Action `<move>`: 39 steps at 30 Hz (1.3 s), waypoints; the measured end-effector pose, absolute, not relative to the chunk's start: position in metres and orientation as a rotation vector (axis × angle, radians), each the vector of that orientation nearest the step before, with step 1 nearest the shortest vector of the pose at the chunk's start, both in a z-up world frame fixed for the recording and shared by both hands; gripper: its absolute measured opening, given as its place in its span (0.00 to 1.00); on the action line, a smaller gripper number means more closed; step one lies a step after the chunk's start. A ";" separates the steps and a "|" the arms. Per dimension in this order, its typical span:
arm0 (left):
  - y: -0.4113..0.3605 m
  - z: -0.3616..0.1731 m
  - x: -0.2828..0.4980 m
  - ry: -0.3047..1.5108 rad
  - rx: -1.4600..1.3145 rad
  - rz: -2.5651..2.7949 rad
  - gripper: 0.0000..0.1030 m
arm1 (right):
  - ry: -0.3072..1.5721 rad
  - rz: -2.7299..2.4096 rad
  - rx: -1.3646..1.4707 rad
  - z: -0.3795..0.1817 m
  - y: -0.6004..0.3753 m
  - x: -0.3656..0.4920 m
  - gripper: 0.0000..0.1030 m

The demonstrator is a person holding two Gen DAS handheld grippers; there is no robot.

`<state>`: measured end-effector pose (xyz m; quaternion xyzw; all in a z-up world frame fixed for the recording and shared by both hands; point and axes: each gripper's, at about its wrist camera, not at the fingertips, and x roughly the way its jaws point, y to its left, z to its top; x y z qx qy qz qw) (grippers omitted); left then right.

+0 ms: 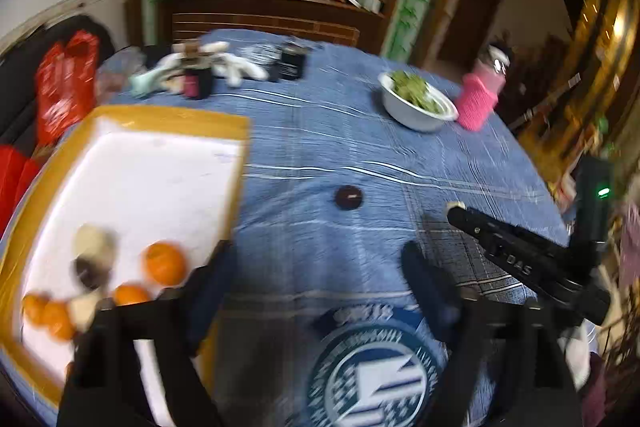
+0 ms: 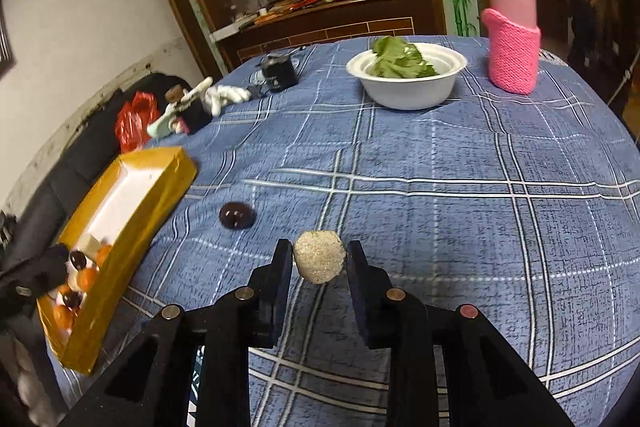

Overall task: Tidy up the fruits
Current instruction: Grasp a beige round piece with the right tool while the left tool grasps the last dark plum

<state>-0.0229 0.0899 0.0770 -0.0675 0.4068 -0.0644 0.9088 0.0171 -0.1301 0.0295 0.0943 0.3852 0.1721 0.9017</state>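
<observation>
Sitting clamped between black pads, lifted off the blue cloth: pale, grainy round fruit (image 2: 319,256). Lying alone on the cloth nearby: dark glossy fruit (image 2: 236,215). Crowding the near end of the yellow-rimmed tray (image 2: 176,174): oranges (image 1: 165,263), pale chunks, dark fruits.

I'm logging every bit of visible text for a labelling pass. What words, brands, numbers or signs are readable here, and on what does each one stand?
"DAS": white letters on the black body of the right tongs, left wrist view; anything before them is unreadable.
Round blue-and-white emblem on the tablecloth: ring lettering too blurred to read.
Red bag: white print blurred.
Black jar: label too small.
</observation>
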 end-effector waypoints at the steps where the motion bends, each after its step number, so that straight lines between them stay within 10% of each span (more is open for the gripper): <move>1: 0.083 0.074 -0.016 0.851 -0.128 -0.140 0.51 | 0.789 0.357 0.207 0.032 -0.133 0.017 0.29; 20: 0.032 0.009 0.074 0.931 0.105 -0.069 0.41 | 0.775 0.397 0.271 0.039 -0.139 0.016 0.30; 23: 0.036 0.016 0.069 0.913 0.081 -0.089 0.24 | 0.780 0.393 0.270 0.038 -0.140 0.019 0.30; 39: 0.118 0.091 -0.040 0.746 -0.126 -0.015 0.24 | 0.773 0.356 0.251 0.031 -0.141 0.018 0.29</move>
